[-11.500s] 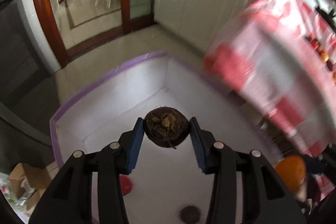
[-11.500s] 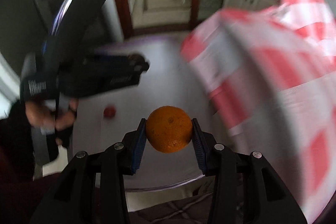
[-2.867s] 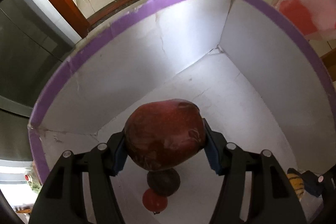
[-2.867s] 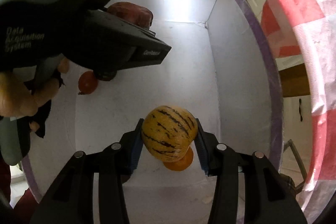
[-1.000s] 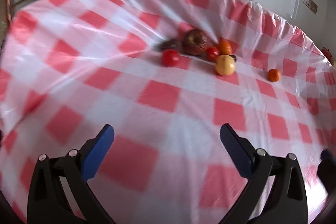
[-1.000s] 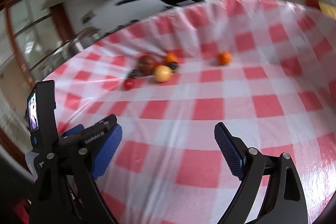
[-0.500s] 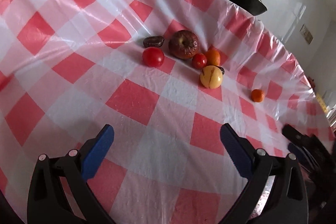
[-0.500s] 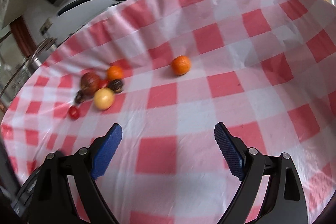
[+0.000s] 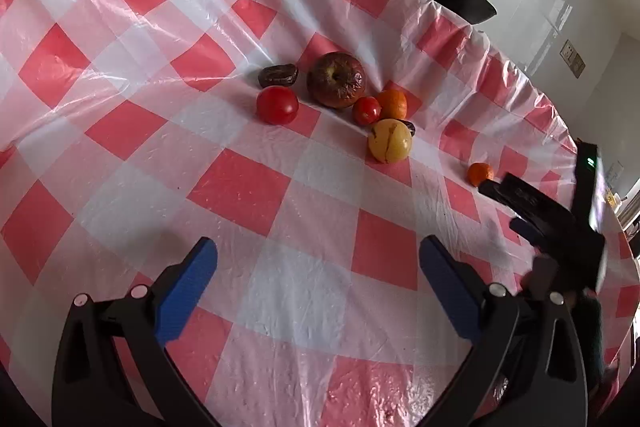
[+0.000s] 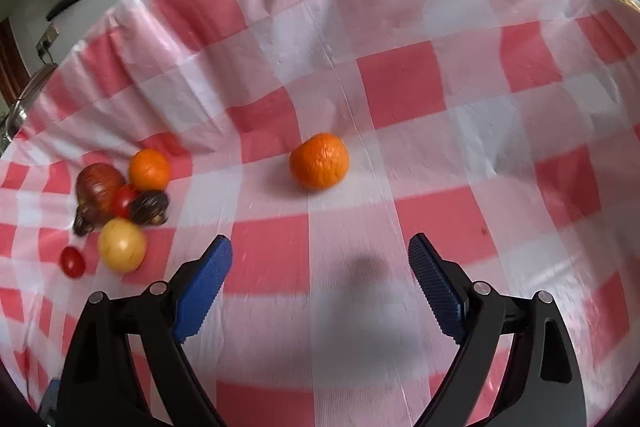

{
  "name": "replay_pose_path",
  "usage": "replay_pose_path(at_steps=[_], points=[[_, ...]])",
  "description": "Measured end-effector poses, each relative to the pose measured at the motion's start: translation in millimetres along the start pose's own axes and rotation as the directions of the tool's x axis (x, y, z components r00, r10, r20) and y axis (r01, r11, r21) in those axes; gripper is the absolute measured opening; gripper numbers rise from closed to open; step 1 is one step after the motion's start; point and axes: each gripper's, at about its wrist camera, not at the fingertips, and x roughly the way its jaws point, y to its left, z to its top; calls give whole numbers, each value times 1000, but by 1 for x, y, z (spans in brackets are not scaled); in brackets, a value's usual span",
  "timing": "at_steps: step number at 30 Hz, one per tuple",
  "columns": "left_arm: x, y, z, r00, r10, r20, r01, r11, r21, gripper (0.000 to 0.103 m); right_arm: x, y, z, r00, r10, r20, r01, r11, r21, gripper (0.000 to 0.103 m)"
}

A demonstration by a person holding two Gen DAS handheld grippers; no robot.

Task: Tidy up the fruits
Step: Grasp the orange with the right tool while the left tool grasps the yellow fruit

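2 tangerines (image 10: 319, 161), 2 tomatoes (image 9: 277, 105)

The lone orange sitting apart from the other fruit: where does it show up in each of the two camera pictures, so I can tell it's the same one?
Left wrist view: the lone orange is far right, small, partly behind the tip of the right gripper.
Right wrist view: the lone orange is near the centre, just ahead of the open right gripper.
Shared landmark: the yellow fruit in the cluster, left of the orange in both.
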Motion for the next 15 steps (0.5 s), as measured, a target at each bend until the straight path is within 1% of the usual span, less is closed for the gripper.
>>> replay_pose_path(at_steps=[3,5,7,10,12,14,15], points=[[0,1,0,1000,-6,-5,6,1000,-4,101,11,-2,8,1000,20,-18,-20,1000,3,87],[0,1,-1,1000,-8,-6,8,1000,-5,101,13,-9,11,997,78,-17,-77,997,24,87],[0,1,-1,1000,-9,-7,9,1000,-4,101,14,-24,12,990,139,-18,-136,986,97,87],[1,1,-1,1000,-14,-11,14,1000,-5,101,14,-41,11,984,181,-1,-177,967,183,87],[1,2,-1,1000,-15,-12,15,1000,-7,101,15,-39,12,985,173,-3,-169,970,174,87],[2,2,-1,1000,-16,-13,16,1000,-7,101,15,-28,12,986,164,-13,-162,979,121,87],[2,1,-1,1000,-18,-15,18,1000,-5,101,16,-20,13,989,145,-12,-144,986,80,87]])
